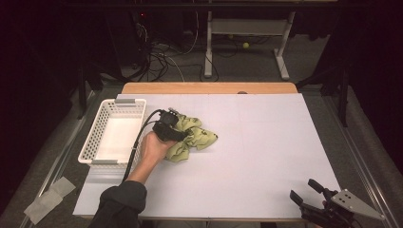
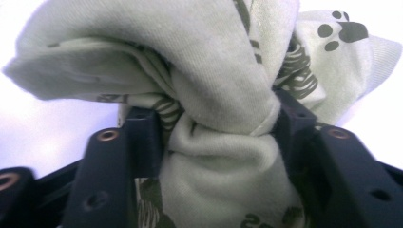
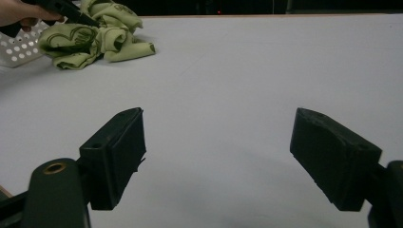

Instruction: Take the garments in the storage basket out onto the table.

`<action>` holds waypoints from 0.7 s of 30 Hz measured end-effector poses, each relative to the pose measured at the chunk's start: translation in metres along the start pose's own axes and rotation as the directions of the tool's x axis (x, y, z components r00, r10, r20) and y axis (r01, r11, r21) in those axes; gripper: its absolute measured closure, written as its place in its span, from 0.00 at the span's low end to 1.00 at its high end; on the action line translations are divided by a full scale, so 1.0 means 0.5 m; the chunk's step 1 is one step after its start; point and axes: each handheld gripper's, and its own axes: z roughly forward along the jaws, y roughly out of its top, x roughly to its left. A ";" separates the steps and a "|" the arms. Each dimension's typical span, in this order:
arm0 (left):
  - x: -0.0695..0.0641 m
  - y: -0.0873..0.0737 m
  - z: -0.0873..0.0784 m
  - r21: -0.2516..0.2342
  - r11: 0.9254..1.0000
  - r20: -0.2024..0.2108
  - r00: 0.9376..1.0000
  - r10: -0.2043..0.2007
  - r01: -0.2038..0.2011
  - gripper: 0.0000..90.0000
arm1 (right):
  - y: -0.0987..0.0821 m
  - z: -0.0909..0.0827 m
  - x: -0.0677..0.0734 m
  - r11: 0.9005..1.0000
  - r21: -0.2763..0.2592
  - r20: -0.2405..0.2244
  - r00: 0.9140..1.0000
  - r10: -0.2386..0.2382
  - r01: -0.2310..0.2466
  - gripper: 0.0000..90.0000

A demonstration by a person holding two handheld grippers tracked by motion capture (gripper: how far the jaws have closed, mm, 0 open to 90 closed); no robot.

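A crumpled green cloth (image 1: 190,137) is seen lying on the white table (image 1: 256,152), just beside the white basket (image 1: 114,130). A bunch of it is pinched in the left gripper (image 1: 183,135). The right gripper (image 3: 216,159) is held apart over bare tabletop. Cables (image 1: 161,59) are strewn across the dark floor beyond.

High view: looking forward and down over the whole worktop (image 1: 247,156).
Left gripper view: pressing close against the green cloth (image 2: 214,85).
Right gripper view: looking low across the worktop.
Shared: all three are showing the cloth.

White table (image 1: 266,142) brightly lit, surroundings dark – close-up cloth (image 2: 223,95) soft-focused, washed-out, background glaring white
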 end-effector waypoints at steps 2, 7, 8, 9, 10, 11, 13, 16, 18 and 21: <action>0.002 0.000 -0.004 -0.001 1.000 0.008 1.000 0.005 -0.005 0.41 | 0.000 -0.001 0.000 1.000 -0.001 0.002 1.000 0.001 -0.001 0.22; 0.005 -0.004 -0.023 -0.014 1.000 0.002 1.000 -0.001 0.001 0.35 | 0.000 0.001 0.000 1.000 0.001 0.000 1.000 0.000 0.000 0.22; 0.005 -0.004 -0.027 -0.014 1.000 0.002 1.000 -0.001 0.001 0.35 | 0.000 0.000 0.000 1.000 -0.001 0.000 1.000 0.002 -0.002 0.22; 0.005 -0.005 -0.032 -0.018 1.000 0.002 1.000 -0.001 0.001 0.35 | 0.000 0.000 -0.001 1.000 0.000 0.000 1.000 0.004 -0.004 0.22; 0.004 -0.006 -0.036 -0.024 1.000 0.001 1.000 0.001 -0.001 0.35 | 0.000 -0.001 -0.001 1.000 -0.001 -0.001 1.000 0.005 -0.005 0.22; 0.003 -0.006 -0.040 -0.029 1.000 0.003 1.000 0.001 -0.001 0.34 | 0.000 0.000 -0.001 1.000 -0.001 0.000 1.000 0.004 -0.004 0.22; 0.001 -0.007 -0.048 -0.031 0.999 0.006 1.000 0.009 -0.009 0.33 | 0.000 0.001 -0.001 1.000 -0.001 0.001 1.000 0.007 -0.007 0.22; 0.001 -0.008 -0.058 -0.031 0.999 0.021 1.000 0.019 -0.018 0.31 | 0.000 0.001 -0.002 1.000 0.001 0.006 1.000 0.014 -0.014 0.22; 0.009 -0.009 -0.067 -0.040 0.999 0.043 0.999 0.007 -0.006 0.29 | 0.000 0.002 -0.004 1.000 0.000 0.007 1.000 0.024 -0.024 0.22; 0.020 -0.012 -0.081 -0.062 0.998 0.071 0.997 -0.012 0.016 0.26 | 0.000 0.001 -0.005 1.000 -0.003 0.014 1.000 0.027 -0.027 0.22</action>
